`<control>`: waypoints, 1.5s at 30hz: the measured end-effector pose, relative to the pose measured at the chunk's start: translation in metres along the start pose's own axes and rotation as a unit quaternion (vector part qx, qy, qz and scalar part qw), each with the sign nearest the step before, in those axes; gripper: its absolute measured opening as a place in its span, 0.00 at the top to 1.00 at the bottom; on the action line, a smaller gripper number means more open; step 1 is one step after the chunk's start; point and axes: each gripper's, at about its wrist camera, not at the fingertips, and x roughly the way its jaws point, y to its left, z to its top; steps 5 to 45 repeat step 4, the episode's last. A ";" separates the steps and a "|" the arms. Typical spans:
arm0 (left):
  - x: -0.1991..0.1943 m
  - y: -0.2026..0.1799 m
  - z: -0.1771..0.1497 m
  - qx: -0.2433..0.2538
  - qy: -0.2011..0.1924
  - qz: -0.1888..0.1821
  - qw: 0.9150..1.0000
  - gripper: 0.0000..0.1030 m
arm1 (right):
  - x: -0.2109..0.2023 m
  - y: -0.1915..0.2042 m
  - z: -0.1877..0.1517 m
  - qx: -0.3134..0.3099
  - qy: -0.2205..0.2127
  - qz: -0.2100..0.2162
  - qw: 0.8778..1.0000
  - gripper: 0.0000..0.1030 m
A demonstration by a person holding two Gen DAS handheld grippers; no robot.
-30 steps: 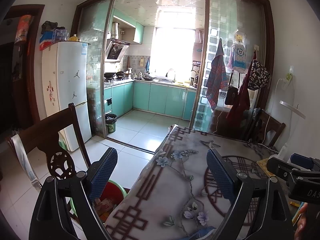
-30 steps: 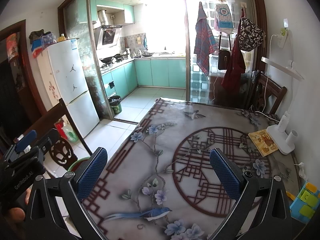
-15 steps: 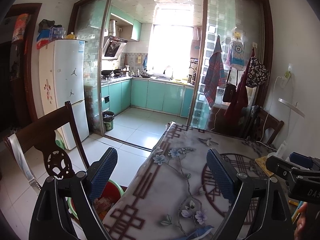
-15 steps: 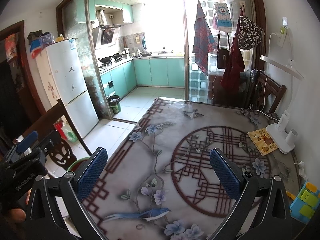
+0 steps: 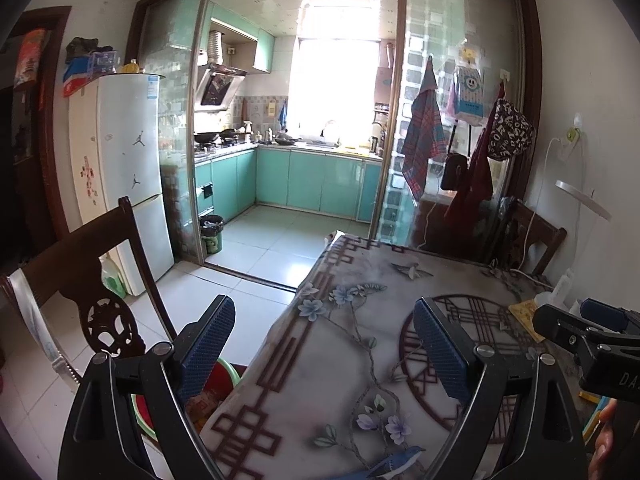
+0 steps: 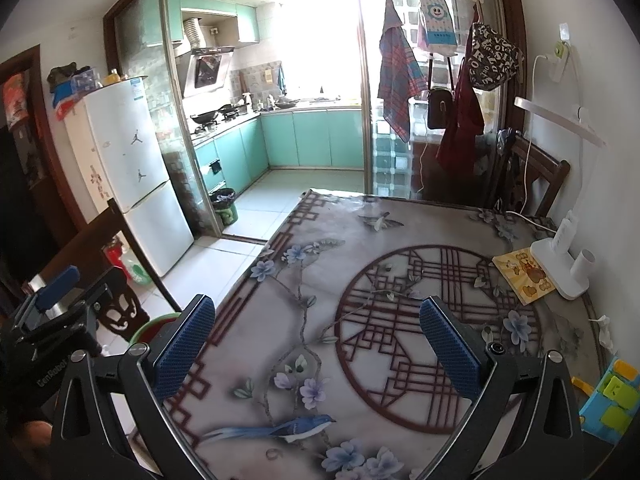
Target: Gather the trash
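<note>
My left gripper point(image 5: 322, 312) hangs open over the table's left edge with nothing between its blue pads. My right gripper point(image 6: 316, 304) is open too, above the flowered tablecloth point(image 6: 360, 240), and holds nothing. A green-rimmed bin point(image 5: 224, 376) with scraps inside stands on the floor by the table's near left corner; its rim point(image 6: 154, 326) also shows in the right wrist view. A small white crumpled scrap point(image 6: 604, 330) lies at the table's right edge. Each view shows the other gripper's black body at its side.
A dark wooden chair point(image 5: 100, 264) stands left of the table, with a white fridge point(image 5: 128, 168) behind it. A white desk lamp point(image 6: 560, 264), a yellow card point(image 6: 524, 276) and a blue toy block point(image 6: 608, 404) sit along the table's right side. A black-lined bin point(image 6: 224, 206) stands by the kitchen door.
The left wrist view has drifted slightly, so a little more of the near tablecloth shows. Both grippers stay open and hardly move.
</note>
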 end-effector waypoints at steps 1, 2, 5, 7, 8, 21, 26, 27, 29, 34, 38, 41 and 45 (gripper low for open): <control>0.003 -0.002 -0.001 0.002 0.004 -0.002 1.000 0.12 | 0.002 -0.002 0.000 0.002 0.002 -0.001 1.000 0.01; 0.006 -0.004 -0.001 0.004 0.007 -0.002 1.000 0.12 | 0.003 -0.004 0.000 0.004 0.004 -0.001 1.000 0.01; 0.014 -0.009 -0.002 0.008 0.014 -0.002 1.000 0.12 | 0.007 -0.011 -0.003 0.011 0.009 -0.004 1.000 0.01; 0.014 -0.009 -0.002 0.008 0.014 -0.002 1.000 0.12 | 0.007 -0.011 -0.003 0.011 0.009 -0.004 1.000 0.01; 0.014 -0.009 -0.002 0.008 0.014 -0.002 1.000 0.12 | 0.007 -0.011 -0.003 0.011 0.009 -0.004 1.000 0.01; 0.014 -0.009 -0.002 0.008 0.014 -0.002 1.000 0.12 | 0.007 -0.011 -0.003 0.011 0.009 -0.004 1.000 0.01; 0.014 -0.009 -0.002 0.008 0.014 -0.002 1.000 0.12 | 0.007 -0.011 -0.003 0.011 0.009 -0.004 1.000 0.01; 0.014 -0.009 -0.002 0.008 0.014 -0.002 1.000 0.12 | 0.007 -0.011 -0.003 0.011 0.009 -0.004 1.000 0.01; 0.014 -0.009 -0.002 0.008 0.014 -0.002 1.000 0.12 | 0.007 -0.011 -0.003 0.011 0.009 -0.004 1.000 0.01; 0.014 -0.009 -0.002 0.008 0.014 -0.002 1.000 0.12 | 0.007 -0.011 -0.003 0.011 0.009 -0.004 1.000 0.01; 0.014 -0.009 -0.002 0.008 0.014 -0.002 1.000 0.12 | 0.007 -0.011 -0.003 0.011 0.009 -0.004 1.000 0.01; 0.014 -0.009 -0.002 0.008 0.014 -0.002 1.000 0.12 | 0.007 -0.011 -0.003 0.011 0.009 -0.004 1.000 0.01; 0.014 -0.009 -0.002 0.008 0.014 -0.002 1.000 0.12 | 0.007 -0.011 -0.003 0.011 0.009 -0.004 1.000 0.01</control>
